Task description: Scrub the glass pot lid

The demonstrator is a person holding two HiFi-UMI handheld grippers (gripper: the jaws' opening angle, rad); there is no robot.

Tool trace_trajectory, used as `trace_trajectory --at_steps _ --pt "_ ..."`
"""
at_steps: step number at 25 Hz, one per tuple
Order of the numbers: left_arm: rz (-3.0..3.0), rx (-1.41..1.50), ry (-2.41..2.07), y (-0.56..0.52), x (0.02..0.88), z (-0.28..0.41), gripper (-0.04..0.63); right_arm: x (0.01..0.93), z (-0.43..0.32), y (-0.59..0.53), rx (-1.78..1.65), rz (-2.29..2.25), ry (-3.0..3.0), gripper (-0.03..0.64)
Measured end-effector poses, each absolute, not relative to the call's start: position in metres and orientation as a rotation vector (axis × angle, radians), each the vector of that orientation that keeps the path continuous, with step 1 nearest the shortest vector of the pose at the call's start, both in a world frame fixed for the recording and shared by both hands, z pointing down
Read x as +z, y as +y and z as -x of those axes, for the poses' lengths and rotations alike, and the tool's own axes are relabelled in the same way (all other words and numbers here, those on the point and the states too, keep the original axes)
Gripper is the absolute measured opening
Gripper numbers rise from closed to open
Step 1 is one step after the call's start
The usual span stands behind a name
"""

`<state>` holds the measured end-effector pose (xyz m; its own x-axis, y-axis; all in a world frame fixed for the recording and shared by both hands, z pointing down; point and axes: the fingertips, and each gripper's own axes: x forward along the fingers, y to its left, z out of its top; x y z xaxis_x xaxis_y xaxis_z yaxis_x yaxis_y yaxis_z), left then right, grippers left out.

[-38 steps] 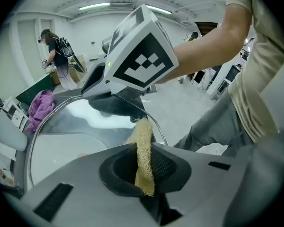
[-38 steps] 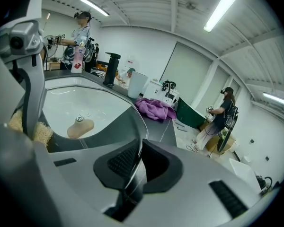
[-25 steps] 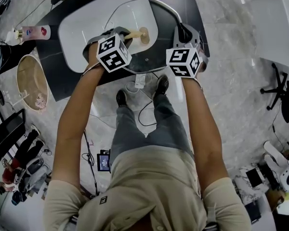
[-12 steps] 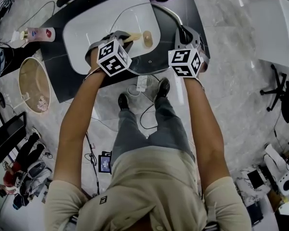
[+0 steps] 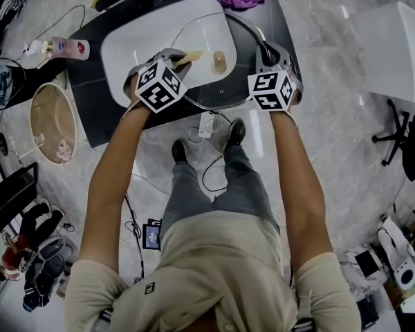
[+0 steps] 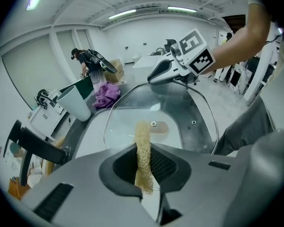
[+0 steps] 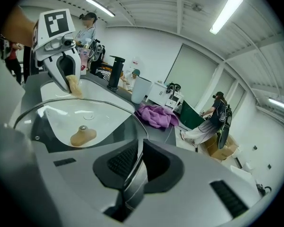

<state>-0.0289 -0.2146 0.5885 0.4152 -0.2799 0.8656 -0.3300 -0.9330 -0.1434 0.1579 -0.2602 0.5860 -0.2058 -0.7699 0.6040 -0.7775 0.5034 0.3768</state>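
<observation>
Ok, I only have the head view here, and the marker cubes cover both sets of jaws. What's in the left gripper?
Observer: The left gripper is shut on a tan fibrous scrubber.
Operator: And the right?
Observer: The right gripper grips the metal rim of the glass lid; its jaws have just eased open slightly, rim between them.
Operator: Anyone nearby?
Observer: A person stands beyond the purple cloth.
</observation>
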Motion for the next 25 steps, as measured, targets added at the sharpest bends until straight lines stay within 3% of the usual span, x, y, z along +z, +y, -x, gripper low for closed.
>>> trace_trajectory --at_steps 11,25 --pt "-2.636 1.479 -0.724 -0.219 0.528 0.063 0.044 0.548 -0.131 -0.259 -0.045 -1.248 -2.013 0.041" --pt "-2.837 0.857 -1.232 -0.187 0.317 0.117 0.046 0.336 -0.091 -0.200 -0.026 -1.399 -2.339 0.032"
